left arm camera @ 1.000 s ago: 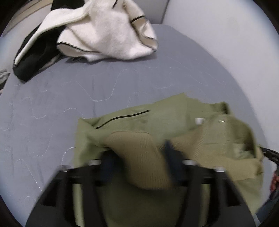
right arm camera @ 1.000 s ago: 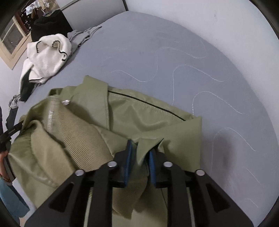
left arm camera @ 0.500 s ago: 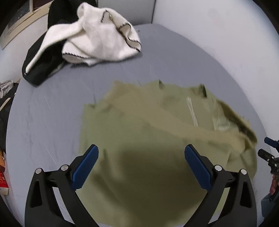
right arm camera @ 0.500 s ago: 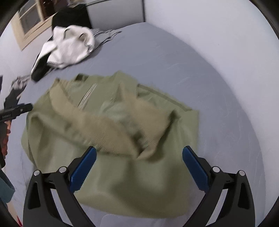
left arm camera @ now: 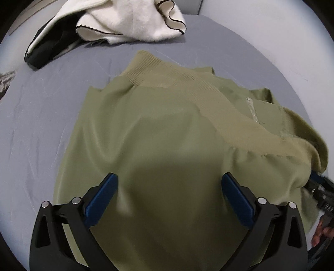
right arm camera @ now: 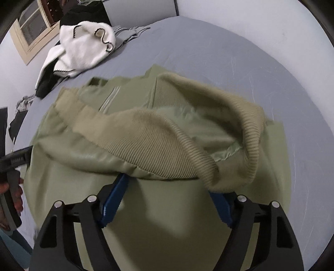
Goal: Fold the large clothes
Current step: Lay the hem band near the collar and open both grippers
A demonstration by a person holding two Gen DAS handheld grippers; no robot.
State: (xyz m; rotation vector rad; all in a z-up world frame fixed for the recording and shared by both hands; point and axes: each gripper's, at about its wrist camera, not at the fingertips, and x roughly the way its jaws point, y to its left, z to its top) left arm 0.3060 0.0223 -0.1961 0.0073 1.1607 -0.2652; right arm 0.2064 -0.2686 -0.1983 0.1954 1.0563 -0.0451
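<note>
An olive green jacket [left arm camera: 167, 129] lies spread on the grey bed [left arm camera: 41, 114], its ribbed hem [left arm camera: 187, 83] running across the far side beside a zip [left arm camera: 253, 112]. My left gripper [left arm camera: 169, 177] hangs just above the smooth cloth, jaws wide open with nothing pinched. In the right wrist view the jacket [right arm camera: 167, 218] has a loose loop of ribbed hem [right arm camera: 156, 141] draped over the tips of my right gripper [right arm camera: 167, 181]. Its jaws are closing with that fold between them, and the pads stand apart from it. Each gripper shows at the edge of the other's view.
A white fleece garment [left arm camera: 133, 18] and a black one [left arm camera: 48, 48] are heaped at the far end of the bed. A pale wall [left arm camera: 271, 31] runs along the right side. A window frame [right arm camera: 31, 35] and grey striped clothing [right arm camera: 129, 33] sit beyond.
Both grippers let go of the jacket cloth and opened wide. The jacket dropped and spread on the bed. Both grippers then came closer to it, and the right jaws narrowed around the ribbed hem.
</note>
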